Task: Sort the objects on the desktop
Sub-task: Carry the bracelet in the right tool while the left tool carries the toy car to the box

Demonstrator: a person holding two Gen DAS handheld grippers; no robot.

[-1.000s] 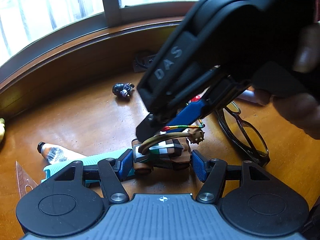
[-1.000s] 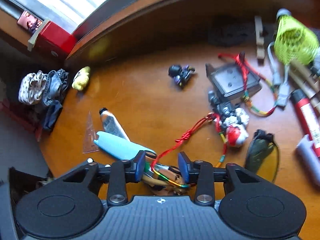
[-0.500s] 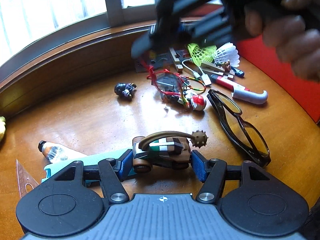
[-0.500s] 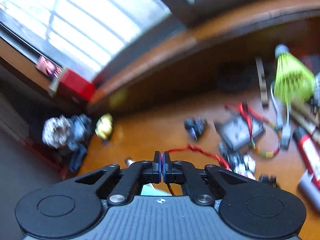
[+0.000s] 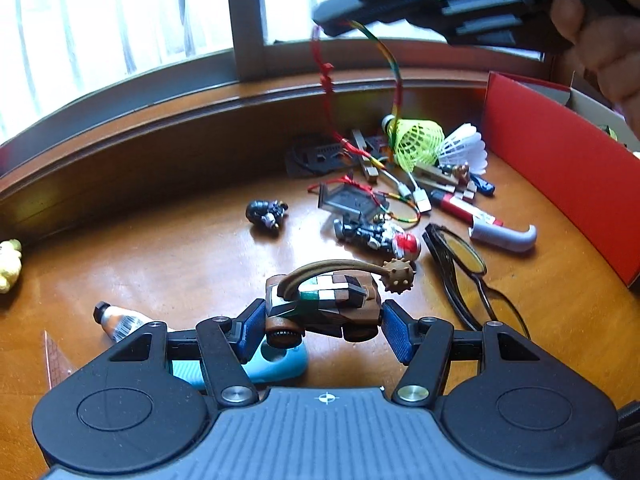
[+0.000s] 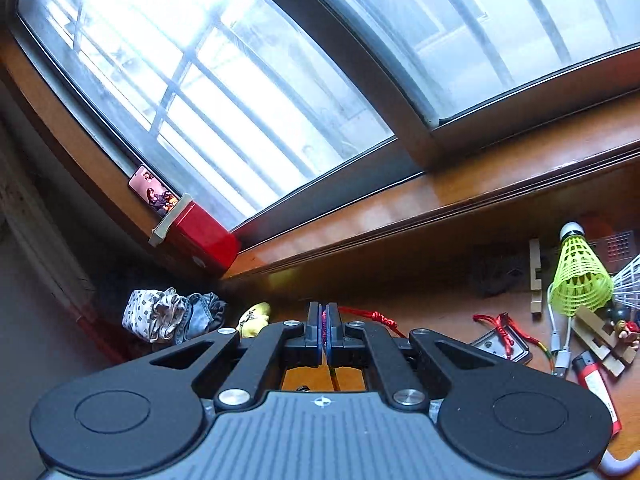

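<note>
Window-side wooden bench [image 5: 168,248], cluttered: left gripper [image 5: 320,326], jaws wide, brackets toy car [image 5: 322,304] resting there; right gripper [image 6: 324,326], jaws pinched on cord [image 5: 360,92], holds it aloft, far end trailing into pile, likely to snag shuttlecock [image 5: 418,142].

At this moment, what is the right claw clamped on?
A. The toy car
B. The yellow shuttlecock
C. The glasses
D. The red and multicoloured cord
D: the right claw is shut on the red and multicoloured cord, which hangs from it down to the desk, while the toy car sits between the left claw's open fingers.
</note>
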